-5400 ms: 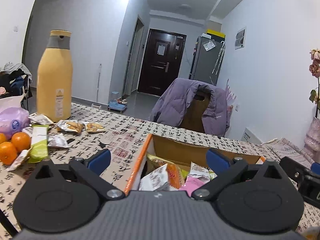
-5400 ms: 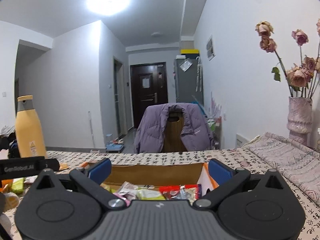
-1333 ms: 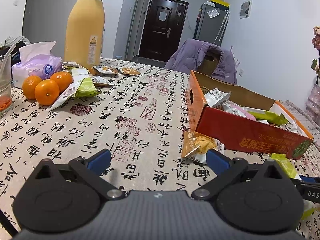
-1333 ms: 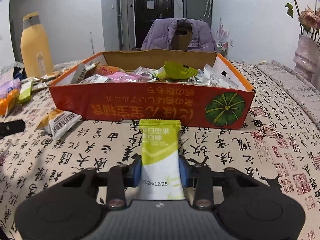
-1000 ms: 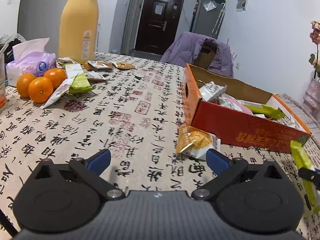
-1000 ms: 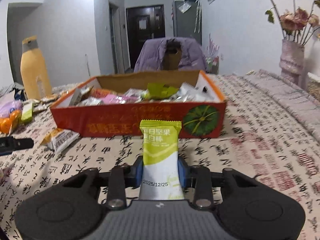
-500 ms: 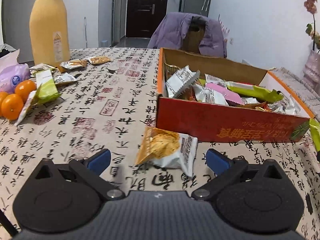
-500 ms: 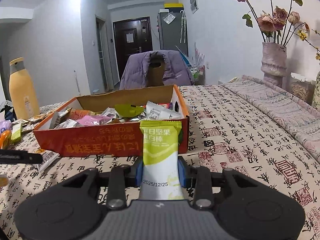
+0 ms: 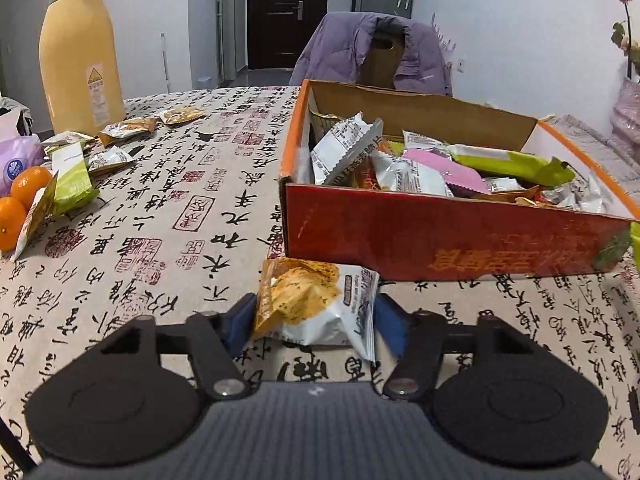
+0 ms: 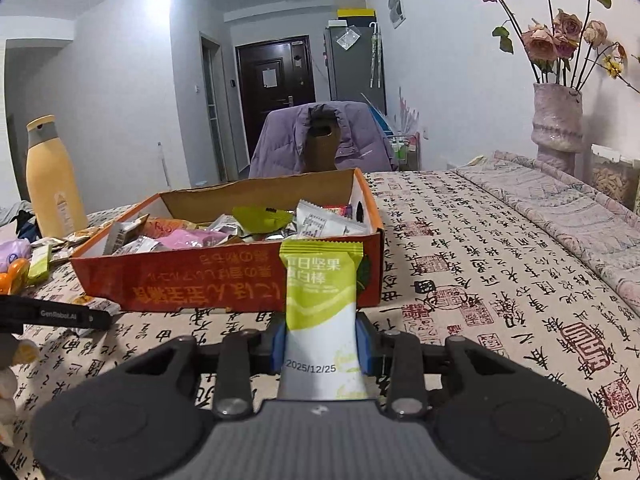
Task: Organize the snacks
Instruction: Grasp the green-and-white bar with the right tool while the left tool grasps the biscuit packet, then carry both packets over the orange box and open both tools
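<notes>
An orange-and-white snack packet (image 9: 304,300) lies on the tablecloth just in front of the red cardboard box (image 9: 440,240). My left gripper (image 9: 314,324) is low over it, its jaws closing with the packet between them; the blue pads (image 9: 240,320) stand at the packet's two edges. The box is full of mixed snack packets. My right gripper (image 10: 320,344) is shut on a green-and-white snack bar (image 10: 320,292), held upright near the box's (image 10: 200,280) front right corner. In the right wrist view part of the left gripper (image 10: 56,316) shows at the left edge.
At the table's left stand a tall yellow bottle (image 9: 80,52), oranges (image 9: 28,184), a purple tissue pack (image 9: 20,156) and several loose snack packets (image 9: 72,176). Behind the box is a chair draped with a purple jacket (image 9: 376,52). A vase of dried roses (image 10: 556,120) stands far right.
My left gripper has come up to the orange-and-white packet and its jaws have drawn in from wide open to the packet's edges. The right gripper still holds the green bar.
</notes>
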A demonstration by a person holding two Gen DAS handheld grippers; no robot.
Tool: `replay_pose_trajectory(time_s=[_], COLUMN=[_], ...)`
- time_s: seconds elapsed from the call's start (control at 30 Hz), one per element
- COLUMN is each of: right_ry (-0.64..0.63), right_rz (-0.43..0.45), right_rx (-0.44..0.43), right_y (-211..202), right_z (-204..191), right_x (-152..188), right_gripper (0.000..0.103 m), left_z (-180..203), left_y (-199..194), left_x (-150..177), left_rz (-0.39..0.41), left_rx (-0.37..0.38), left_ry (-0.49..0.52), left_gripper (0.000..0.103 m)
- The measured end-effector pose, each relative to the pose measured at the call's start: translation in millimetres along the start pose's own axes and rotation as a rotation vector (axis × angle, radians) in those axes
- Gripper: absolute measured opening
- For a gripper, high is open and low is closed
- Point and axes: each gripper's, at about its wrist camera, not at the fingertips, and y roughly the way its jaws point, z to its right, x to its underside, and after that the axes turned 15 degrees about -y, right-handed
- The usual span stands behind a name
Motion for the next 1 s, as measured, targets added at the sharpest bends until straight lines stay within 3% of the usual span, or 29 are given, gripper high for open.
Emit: replay_pose_trajectory(time_s=[0.17,0.5,0.73,1.0], right_ry=[-0.006,-0.027,-0.053,-0.082], right_rz=[0.005,0.049,0.116,0.175], right_rx=[-0.006,-0.027,-0.037,-0.047], right_y=[-3,-19,-22,-9], right_z=[-2,-9,-13,-18], right_x=[1,-8,-36,-74], right_gripper=[0.034,0.034,0.034,0.034], left_z=[-2,-3,19,47], left_y=[-12,-65,-91,-95], left_x=[4,8,-11,-33], left_rz=[0.042,0.167,0.263,0.327], left_rx=[-0.003,0.087,0.154,0.19], left_ry=[-0.004,-0.04,-0.043,-0.036], left_gripper=[0.058,0.058,0.058,0.058])
